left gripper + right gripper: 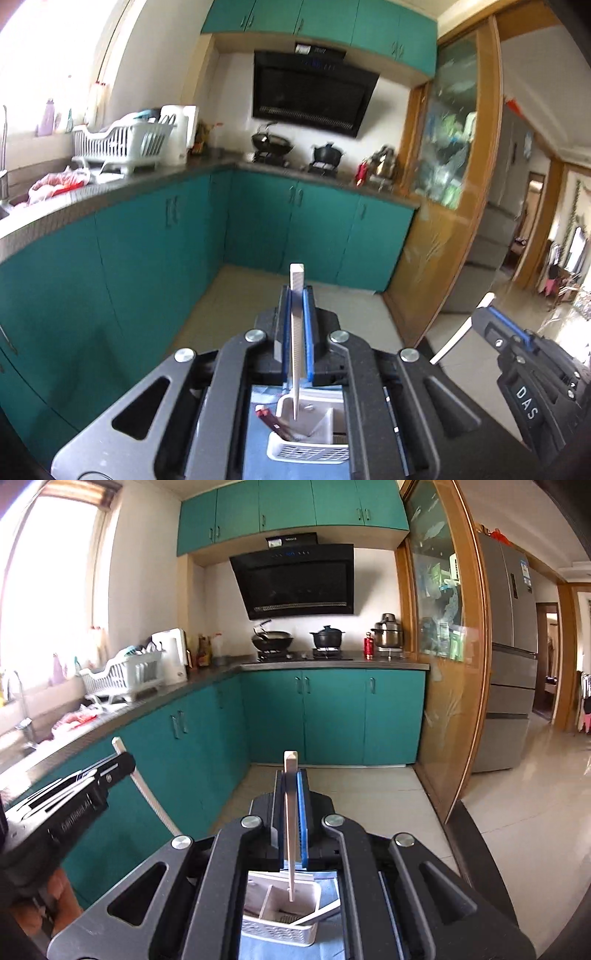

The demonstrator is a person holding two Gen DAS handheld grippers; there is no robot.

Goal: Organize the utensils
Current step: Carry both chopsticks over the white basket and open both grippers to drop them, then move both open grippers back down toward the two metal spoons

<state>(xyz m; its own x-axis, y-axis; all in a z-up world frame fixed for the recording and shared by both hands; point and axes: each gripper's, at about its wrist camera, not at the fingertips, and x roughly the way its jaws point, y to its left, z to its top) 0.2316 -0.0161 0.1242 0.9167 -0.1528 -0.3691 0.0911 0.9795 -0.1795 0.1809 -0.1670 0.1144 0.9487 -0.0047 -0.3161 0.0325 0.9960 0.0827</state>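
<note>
My left gripper (296, 295) is shut on a white chopstick (296, 280) that stands upright between its blue pads. The chopstick's lower tip hangs over a white utensil caddy (308, 452) on a blue cloth below. A dark red utensil (275, 424) leans in the caddy. My right gripper (293, 775) is shut on a second white chopstick (290, 764), also upright, with its tip over the same caddy (279, 932). A white spoon (317, 915) lies across the caddy's rim. Each gripper shows in the other's view: the right one (491, 308), the left one (123, 755).
Teal cabinets (332, 716) run under a dark L-shaped counter (207, 677). A white dish rack (122, 142) stands at the left near the sink. A wok (272, 639) and a black pot (327, 637) sit on the stove. A wooden glass sliding door (443, 657) is at the right.
</note>
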